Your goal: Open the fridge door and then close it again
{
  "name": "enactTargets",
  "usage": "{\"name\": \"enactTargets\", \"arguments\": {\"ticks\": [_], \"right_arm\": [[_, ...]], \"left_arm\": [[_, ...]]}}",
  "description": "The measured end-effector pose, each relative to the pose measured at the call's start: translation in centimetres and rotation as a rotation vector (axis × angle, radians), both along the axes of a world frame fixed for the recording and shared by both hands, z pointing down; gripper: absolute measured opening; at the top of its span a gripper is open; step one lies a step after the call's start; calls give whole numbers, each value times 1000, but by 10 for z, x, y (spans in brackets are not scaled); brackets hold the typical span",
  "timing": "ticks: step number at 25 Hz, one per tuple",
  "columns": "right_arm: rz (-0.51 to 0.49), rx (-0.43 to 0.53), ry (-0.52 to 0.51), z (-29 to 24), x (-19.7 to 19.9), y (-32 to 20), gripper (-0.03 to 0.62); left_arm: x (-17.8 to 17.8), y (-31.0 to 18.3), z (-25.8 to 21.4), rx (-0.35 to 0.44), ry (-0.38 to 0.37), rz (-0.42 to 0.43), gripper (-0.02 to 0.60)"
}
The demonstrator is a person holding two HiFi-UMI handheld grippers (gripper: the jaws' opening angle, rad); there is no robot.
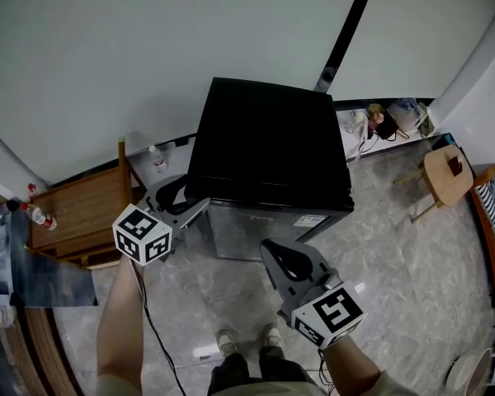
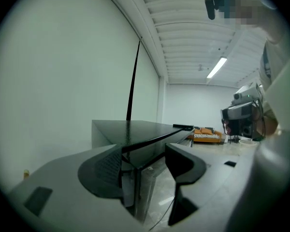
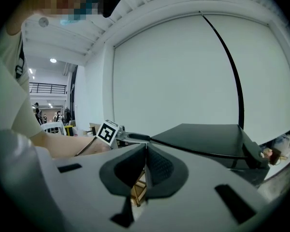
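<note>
A black mini fridge (image 1: 268,147) stands against the white wall, its door (image 1: 256,229) facing me and closed. My left gripper (image 1: 188,198) is at the fridge's front left corner. In the left gripper view its jaws (image 2: 144,161) stand wide open, with the fridge's top corner edge (image 2: 145,141) between the pads and a gap on each side. My right gripper (image 1: 272,250) hangs in front of the door, lower and to the right, apart from it. Its pads (image 3: 146,151) are shut together on nothing. The fridge top (image 3: 208,137) shows beyond them.
A low wooden cabinet (image 1: 78,209) with a bottle (image 1: 40,215) stands left of the fridge. A round wooden stool (image 1: 445,176) is at the right, with clutter (image 1: 384,122) behind the fridge. A cable (image 1: 153,328) trails over the marble floor near my feet (image 1: 247,337).
</note>
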State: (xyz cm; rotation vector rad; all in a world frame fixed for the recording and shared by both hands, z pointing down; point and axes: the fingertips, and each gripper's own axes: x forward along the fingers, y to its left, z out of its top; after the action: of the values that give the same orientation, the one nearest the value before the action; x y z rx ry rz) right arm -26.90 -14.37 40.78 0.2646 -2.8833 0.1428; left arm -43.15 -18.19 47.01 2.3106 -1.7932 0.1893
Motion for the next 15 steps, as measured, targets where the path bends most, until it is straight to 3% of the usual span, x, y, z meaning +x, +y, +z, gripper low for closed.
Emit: {"name": "enactTargets", "arguments": {"ticks": [15], "right_arm": [[-16,-24,18,11,6,11,-3]], "left_arm": [[-1,2,-1,17,-2,-32,265]]}}
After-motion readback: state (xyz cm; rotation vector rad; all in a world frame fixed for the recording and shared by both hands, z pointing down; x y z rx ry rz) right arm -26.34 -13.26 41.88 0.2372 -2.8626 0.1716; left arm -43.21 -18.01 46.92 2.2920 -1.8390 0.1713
